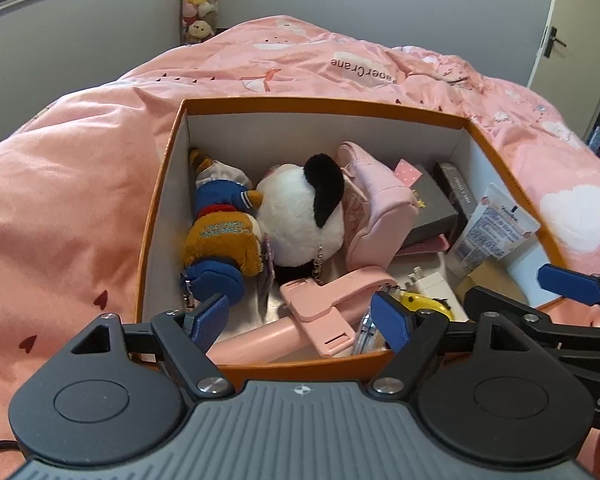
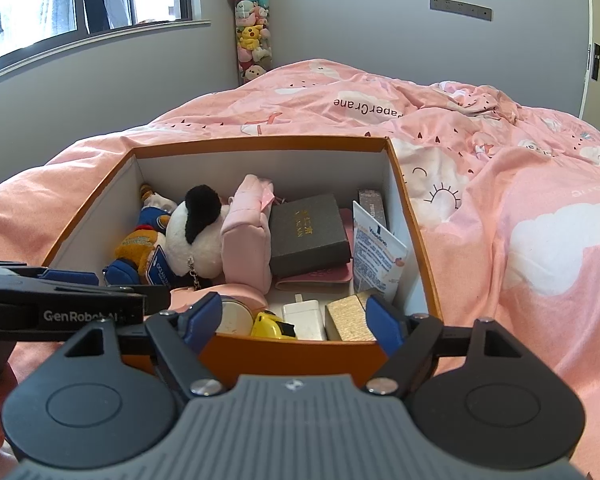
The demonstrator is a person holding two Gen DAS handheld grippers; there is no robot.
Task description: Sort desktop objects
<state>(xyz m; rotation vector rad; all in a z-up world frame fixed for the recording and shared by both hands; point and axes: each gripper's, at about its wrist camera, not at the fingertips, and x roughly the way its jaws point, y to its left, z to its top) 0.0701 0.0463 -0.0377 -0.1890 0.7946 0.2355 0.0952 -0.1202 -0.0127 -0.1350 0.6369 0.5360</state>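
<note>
An orange box [image 1: 320, 103] [image 2: 260, 142] with white walls sits on the pink duvet. Inside lie a white and black plush [image 1: 300, 216] [image 2: 196, 236], a brown plush in blue [image 1: 220, 240], a pink pouch [image 1: 376, 208] [image 2: 246, 236], a dark grey case [image 2: 308, 232], a Vaseline tube [image 2: 376, 252], a white charger [image 2: 304, 318], a yellow tape measure [image 2: 268, 324], a gold box [image 2: 348, 316] and a pink clamp holder [image 1: 328, 300]. My left gripper [image 1: 300, 322] hovers open over the box's near left edge. My right gripper [image 2: 294, 322] stands open over the near right edge, holding nothing.
The pink duvet [image 1: 80, 200] [image 2: 520, 220] covers the bed on all sides of the box. Grey walls, a window and a hanging column of plush toys [image 2: 252, 32] lie beyond. A door [image 1: 572, 40] stands at the far right.
</note>
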